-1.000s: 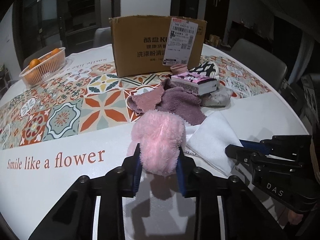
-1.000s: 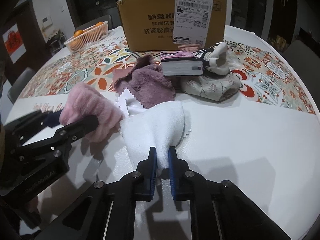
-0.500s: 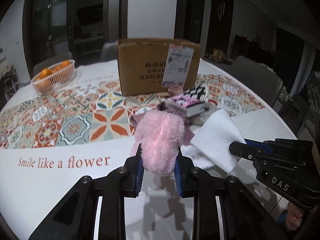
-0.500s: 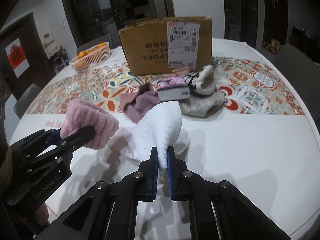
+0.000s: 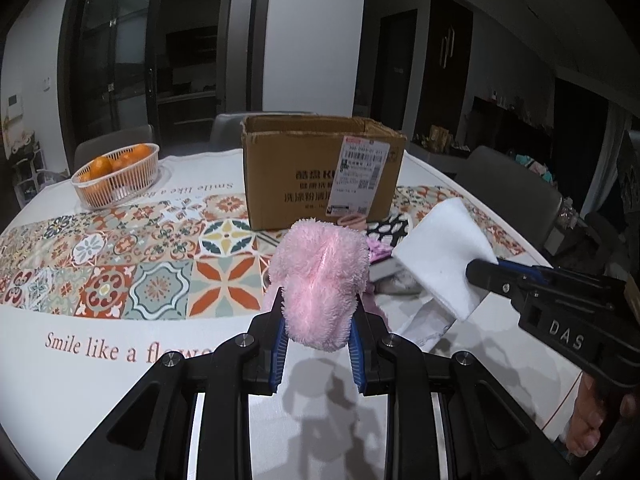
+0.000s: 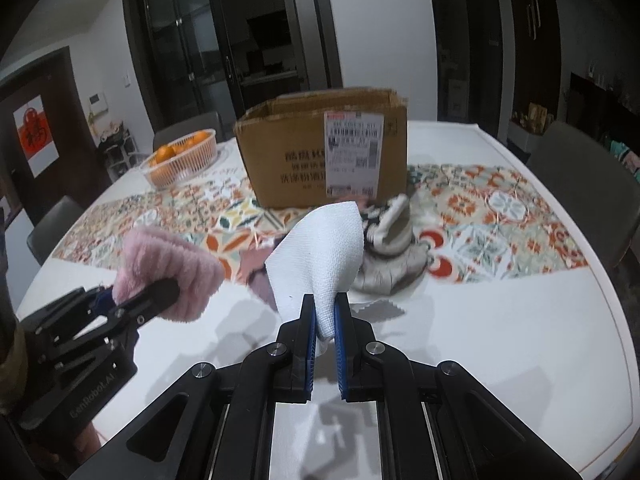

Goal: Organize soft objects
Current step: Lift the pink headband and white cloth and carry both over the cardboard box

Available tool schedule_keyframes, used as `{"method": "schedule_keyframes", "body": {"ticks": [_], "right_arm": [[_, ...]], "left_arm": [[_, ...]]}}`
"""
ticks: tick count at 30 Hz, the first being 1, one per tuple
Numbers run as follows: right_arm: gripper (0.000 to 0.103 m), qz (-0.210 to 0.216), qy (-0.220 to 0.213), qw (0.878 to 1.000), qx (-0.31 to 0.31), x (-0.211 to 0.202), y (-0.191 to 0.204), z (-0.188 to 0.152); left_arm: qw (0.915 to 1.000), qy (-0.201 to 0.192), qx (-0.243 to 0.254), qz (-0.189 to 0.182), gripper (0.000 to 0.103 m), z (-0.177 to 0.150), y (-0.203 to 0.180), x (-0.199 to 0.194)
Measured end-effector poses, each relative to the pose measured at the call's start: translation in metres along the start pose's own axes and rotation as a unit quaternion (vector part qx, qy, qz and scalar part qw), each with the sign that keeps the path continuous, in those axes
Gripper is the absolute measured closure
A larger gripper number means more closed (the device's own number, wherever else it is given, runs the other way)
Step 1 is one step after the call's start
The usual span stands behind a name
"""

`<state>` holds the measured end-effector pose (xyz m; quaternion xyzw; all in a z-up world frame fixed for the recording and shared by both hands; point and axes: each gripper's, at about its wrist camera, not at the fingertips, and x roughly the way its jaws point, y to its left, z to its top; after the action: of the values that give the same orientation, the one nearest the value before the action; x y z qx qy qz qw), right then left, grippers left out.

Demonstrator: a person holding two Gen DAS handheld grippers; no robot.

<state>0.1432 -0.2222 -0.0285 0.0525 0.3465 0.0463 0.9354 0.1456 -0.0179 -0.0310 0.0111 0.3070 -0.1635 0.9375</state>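
Left gripper (image 5: 318,346): jaws clenched on the pink fluffy cloth (image 5: 322,282), which bulges up and forward out of the jaws, clear of the desk (image 5: 80,380). Right gripper (image 6: 324,350): jaws clenched on one edge of the white cloth (image 6: 320,258), rest of it standing up ahead of the jaws like a cone, also off the desk.

Step in hand, as I read it: carry both cloths to the cardboard box (image 5: 320,172), open top, straight ahead of both jaws and past the leftover pile.

How to do it well:
- Keep both grips tight until each cloth is over the box opening. The white one is held by a thin edge only, so it could slip if swung fast.
- Come in above the near rim, not level with it. The pink cloth hangs a little below the left jaws and could catch the box wall.
- Between jaws and box lie a mauve cloth (image 6: 260,276), a book (image 5: 386,268) and a beige floral pouch (image 6: 394,268). Pass over them, don't drag through.
- Grippers sit side by side, near each other. Drop one at a time or keep them spread so the jaws don't clash at the opening.
- Release only with the cloth's bulk inside the rim; loose cloth draped over the edge will slide back out.

Orange basket (image 5: 116,174) is far left of the jaws, not in the path.
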Motion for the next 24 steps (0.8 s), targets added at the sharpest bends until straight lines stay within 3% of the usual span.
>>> {"method": "schedule_keyframes", "body": {"ticks": [24], "right_arm": [[0.093,0.04,-0.081,0.996,0.027,-0.006,-0.002,0.06]], "left_arm": [[0.9985,-0.054,-0.002,0.014,0.076,0.056,0.007,-0.002]]}}
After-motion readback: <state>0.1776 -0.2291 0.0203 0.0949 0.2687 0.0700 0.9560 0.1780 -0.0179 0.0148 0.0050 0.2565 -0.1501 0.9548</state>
